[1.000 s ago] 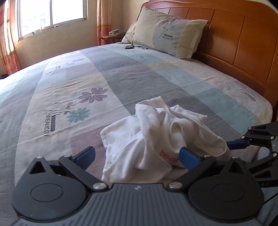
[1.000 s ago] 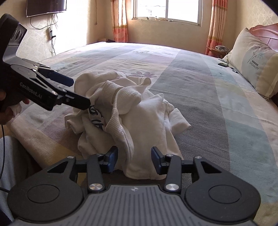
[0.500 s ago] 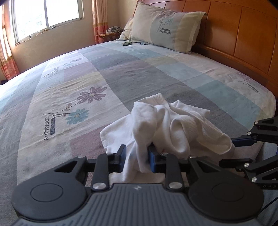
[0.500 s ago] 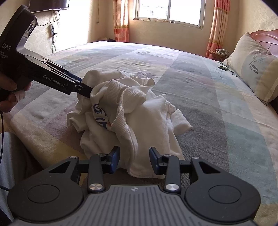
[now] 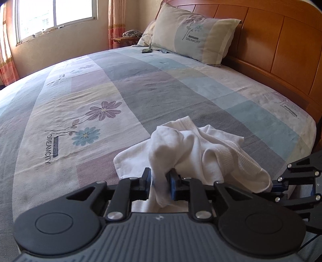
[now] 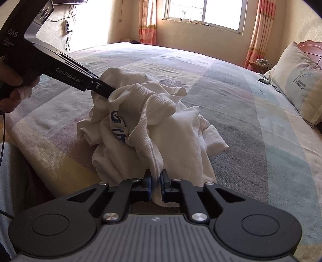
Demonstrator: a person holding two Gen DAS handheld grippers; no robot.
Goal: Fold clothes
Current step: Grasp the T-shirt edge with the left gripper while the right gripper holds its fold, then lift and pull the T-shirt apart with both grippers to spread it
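Wide bed (image 5: 140, 84) filling most of both views, spread with a patchwork sheet (image 5: 66, 121) of grey, blue, cream and lilac, printed with flowers and "DREAMCITY". Orange wooden headboard (image 5: 281, 52) at upper right of the left view, matching pillow (image 5: 193, 34) leaning against it. Bright window (image 6: 205, 12) at top centre of the right view, flanked by salmon curtains (image 6: 148, 22). Pale cream wall (image 6: 191, 38) beneath. Strong daylight, washed out at upper left.
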